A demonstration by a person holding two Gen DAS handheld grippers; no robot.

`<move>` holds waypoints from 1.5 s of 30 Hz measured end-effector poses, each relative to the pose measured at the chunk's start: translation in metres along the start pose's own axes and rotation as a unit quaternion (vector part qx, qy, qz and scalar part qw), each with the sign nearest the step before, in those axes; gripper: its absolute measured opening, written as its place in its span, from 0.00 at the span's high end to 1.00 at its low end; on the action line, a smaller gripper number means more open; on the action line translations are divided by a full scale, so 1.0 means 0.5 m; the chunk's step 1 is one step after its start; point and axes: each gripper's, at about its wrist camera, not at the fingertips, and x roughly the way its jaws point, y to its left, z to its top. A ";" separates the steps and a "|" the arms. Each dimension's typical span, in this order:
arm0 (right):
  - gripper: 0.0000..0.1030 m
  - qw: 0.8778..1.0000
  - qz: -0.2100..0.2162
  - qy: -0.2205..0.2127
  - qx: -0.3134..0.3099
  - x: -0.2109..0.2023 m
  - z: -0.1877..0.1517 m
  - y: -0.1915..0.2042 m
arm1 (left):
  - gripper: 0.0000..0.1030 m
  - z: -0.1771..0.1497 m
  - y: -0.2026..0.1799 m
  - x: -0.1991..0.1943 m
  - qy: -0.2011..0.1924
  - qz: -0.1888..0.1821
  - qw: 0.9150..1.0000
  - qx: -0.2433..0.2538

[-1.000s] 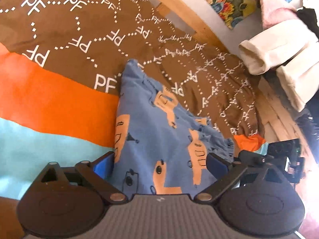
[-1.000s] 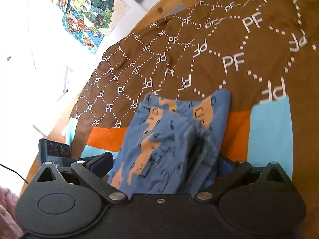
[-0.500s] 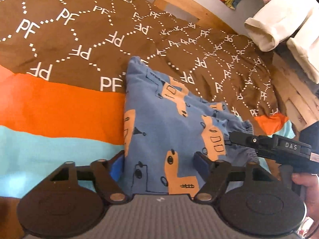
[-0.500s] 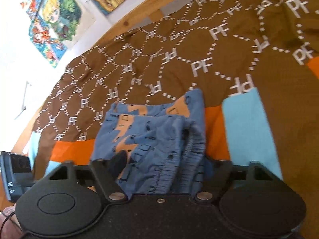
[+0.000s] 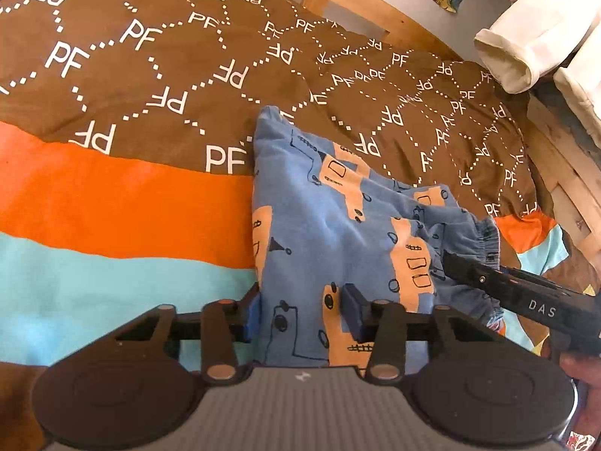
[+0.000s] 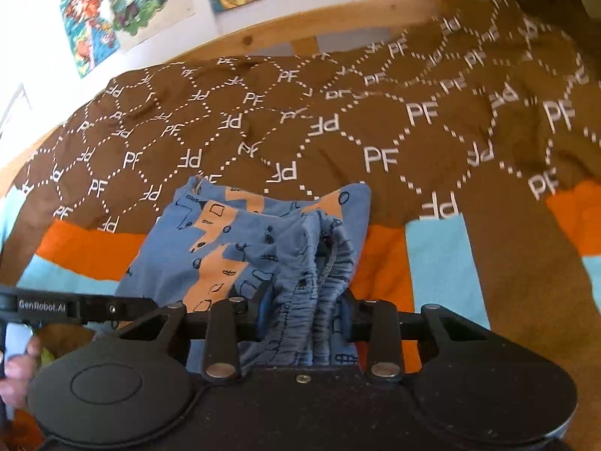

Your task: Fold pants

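Observation:
The blue pants [image 5: 323, 218] with orange prints lie folded on the bedspread, far corner on the brown part. My left gripper [image 5: 300, 315] is shut on the near left edge of the pants. My right gripper [image 6: 304, 315] is shut on the bunched elastic waistband [image 6: 330, 259] of the pants [image 6: 225, 248]. The right gripper's body [image 5: 526, 297] shows at the right of the left wrist view; the left gripper's body [image 6: 75, 306] shows at the left of the right wrist view.
The bedspread [image 5: 131, 75] is brown with white PF letters, with orange [image 5: 112, 203] and light blue [image 5: 94, 282] bands. A wooden bed rail [image 5: 357, 3] runs along the far side. Cream fabric [image 5: 533, 45] hangs at the upper right. Posters [image 6: 112, 11] hang on the wall.
Both grippers have closed from wide open onto the pants' near edge. The two grippers have come closer together, and the pants look flatter on the bed.

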 end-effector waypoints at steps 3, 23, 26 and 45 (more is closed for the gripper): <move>0.72 1.000 -0.004 -0.008 -0.010 -0.011 -0.003 0.009 | 0.70 0.000 -0.003 -0.008 -0.006 0.002 1.000 0.004; 0.79 0.998 0.003 -0.063 -0.025 -0.082 -0.005 0.048 | 0.86 -0.001 -0.044 -0.085 -0.044 -0.008 0.999 0.019; 0.79 0.997 0.006 -0.071 -0.032 -0.092 -0.002 0.053 | 0.86 0.007 -0.048 -0.101 -0.047 -0.016 0.999 0.010; 0.79 0.981 0.053 -0.144 -0.114 0.027 0.199 0.060 | 0.86 0.209 -0.002 -0.056 -0.145 0.007 0.985 0.089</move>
